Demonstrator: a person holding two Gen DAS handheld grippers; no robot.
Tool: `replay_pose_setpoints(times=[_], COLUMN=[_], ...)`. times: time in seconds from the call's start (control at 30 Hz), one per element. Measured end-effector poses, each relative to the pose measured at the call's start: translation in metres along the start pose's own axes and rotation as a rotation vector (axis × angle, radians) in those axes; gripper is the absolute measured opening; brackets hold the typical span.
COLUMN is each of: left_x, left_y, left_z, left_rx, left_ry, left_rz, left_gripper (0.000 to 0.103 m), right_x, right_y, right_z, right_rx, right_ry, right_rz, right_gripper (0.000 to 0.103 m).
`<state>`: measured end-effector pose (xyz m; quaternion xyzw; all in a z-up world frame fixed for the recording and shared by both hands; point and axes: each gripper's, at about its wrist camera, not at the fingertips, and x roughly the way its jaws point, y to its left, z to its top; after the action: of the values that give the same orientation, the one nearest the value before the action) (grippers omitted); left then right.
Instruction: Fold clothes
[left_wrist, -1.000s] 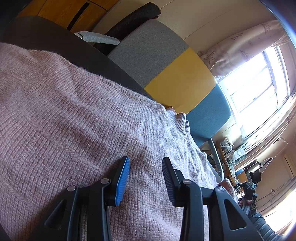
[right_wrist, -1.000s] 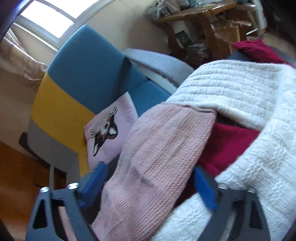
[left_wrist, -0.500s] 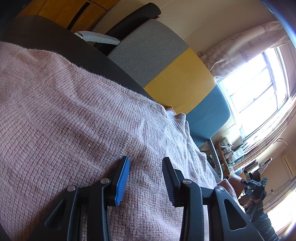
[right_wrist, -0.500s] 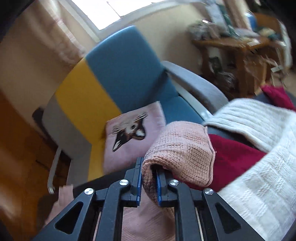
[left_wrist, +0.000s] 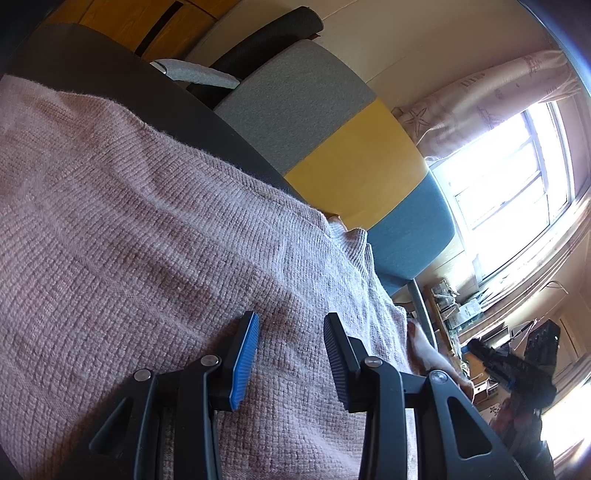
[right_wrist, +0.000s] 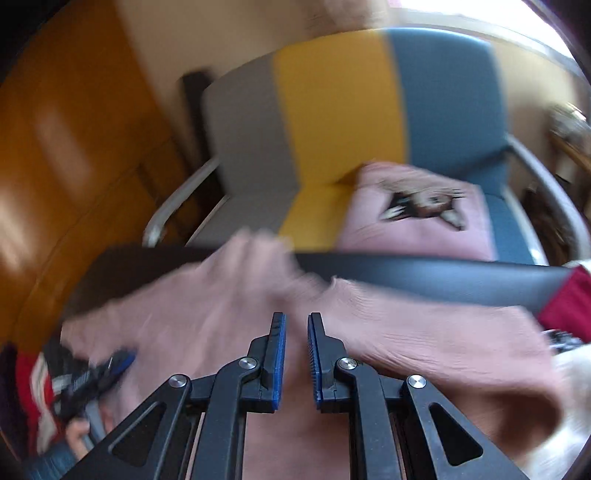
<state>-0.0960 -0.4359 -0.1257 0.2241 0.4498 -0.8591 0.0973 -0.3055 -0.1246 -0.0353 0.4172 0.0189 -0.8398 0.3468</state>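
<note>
Pink knit sweater (left_wrist: 155, 258) lying spread across the dark tabletop (left_wrist: 122, 74), in front of the grey, yellow and blue armchair (right_wrist: 332, 122). Right gripper (right_wrist: 296, 332), wide apart a second ago, now clenching a sleeve fold and swinging it inward over the body, blurring the view. Left gripper (left_wrist: 290, 347) still hovering, fingers parted, grasping nothing, just above the knit. Probably first sleeve fold getting underway; red garment (right_wrist: 565, 295) waiting at the side.
</note>
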Motion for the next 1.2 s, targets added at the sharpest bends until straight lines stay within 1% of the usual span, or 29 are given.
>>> replay_pose_setpoints(times=[0.13,0.2,0.23,0.33,0.4,0.43,0.47,0.5,0.53,0.57,0.6,0.63,0.67,0.7,0.73,0.83,0.9,0.97,1.03,1.2], left_x=[-0.001,0.000,0.000,0.001,0.002,0.003,0.003,0.003,0.004,0.004,0.006,0.009,0.015,0.023,0.032,0.067,0.095,0.117,0.139,0.191], left_y=[0.001,-0.001,-0.002,-0.006,-0.008,-0.009,-0.011,-0.012,-0.013,-0.014,-0.023,-0.034,-0.045,-0.056,-0.068,-0.112,-0.141,-0.154,-0.166,-0.193], left_z=[0.000,0.000,0.000,0.001,0.001,0.002,0.002,0.002,0.002,0.003,0.003,0.003,0.002,0.001,-0.001,-0.012,-0.024,-0.030,-0.036,-0.052], left_rx=[-0.008,-0.002,0.002,0.014,0.022,0.026,0.030,0.034,0.038,0.042,0.072,0.092,0.087,0.075,0.063,0.069,0.068,0.038,0.005,-0.089], left_ry=[-0.004,0.003,0.006,0.017,0.025,0.028,0.032,0.036,0.039,0.043,0.060,0.080,0.126,0.180,0.238,0.419,0.557,0.612,0.657,0.766], left_rz=[-0.013,-0.005,0.000,0.016,0.027,0.032,0.037,0.042,0.047,0.053,0.081,0.100,0.063,0.010,-0.038,-0.161,-0.233,-0.241,-0.244,-0.247], left_gripper=[0.037,0.037,0.037,0.037,0.036,0.036,0.036,0.037,0.037,0.043,0.046,0.047,0.047,0.047,0.047,0.047,0.047,0.047,0.047,0.048], right_x=[0.019,0.028,0.030,0.022,0.018,0.018,0.017,0.014,0.011,0.010,0.010,0.011,0.012,0.013,0.013,0.013,0.014,0.016,0.017,0.017], right_y=[0.060,0.090,0.097,0.091,0.073,0.067,0.062,0.057,0.052,0.049,0.046,0.044,0.042,0.041,0.041,0.040,0.040,0.043,0.045,0.042], right_z=[-0.040,-0.059,-0.070,-0.108,-0.125,-0.135,-0.142,-0.148,-0.154,-0.157,-0.159,-0.158,-0.157,-0.157,-0.157,-0.157,-0.158,-0.158,-0.158,-0.159], right_rx=[-0.104,-0.156,-0.174,-0.212,-0.211,-0.208,-0.211,-0.215,-0.220,-0.215,-0.204,-0.194,-0.190,-0.187,-0.186,-0.187,-0.192,-0.204,-0.207,-0.191], right_ry=[0.073,0.110,0.122,0.129,0.137,0.143,0.130,0.104,0.077,0.059,0.048,0.045,0.046,0.046,0.046,0.046,0.047,0.052,0.050,0.045], right_rz=[0.038,0.056,0.051,-0.046,-0.093,-0.119,-0.136,-0.144,-0.152,-0.154,-0.150,-0.146,-0.144,-0.142,-0.137,-0.114,-0.103,-0.103,-0.099,-0.049], right_gripper=[0.014,0.024,0.026,0.029,0.036,0.037,0.041,0.047,0.051,0.055,0.057,0.059,0.063,0.066,0.067,0.074,0.086,0.090,0.092,0.099])
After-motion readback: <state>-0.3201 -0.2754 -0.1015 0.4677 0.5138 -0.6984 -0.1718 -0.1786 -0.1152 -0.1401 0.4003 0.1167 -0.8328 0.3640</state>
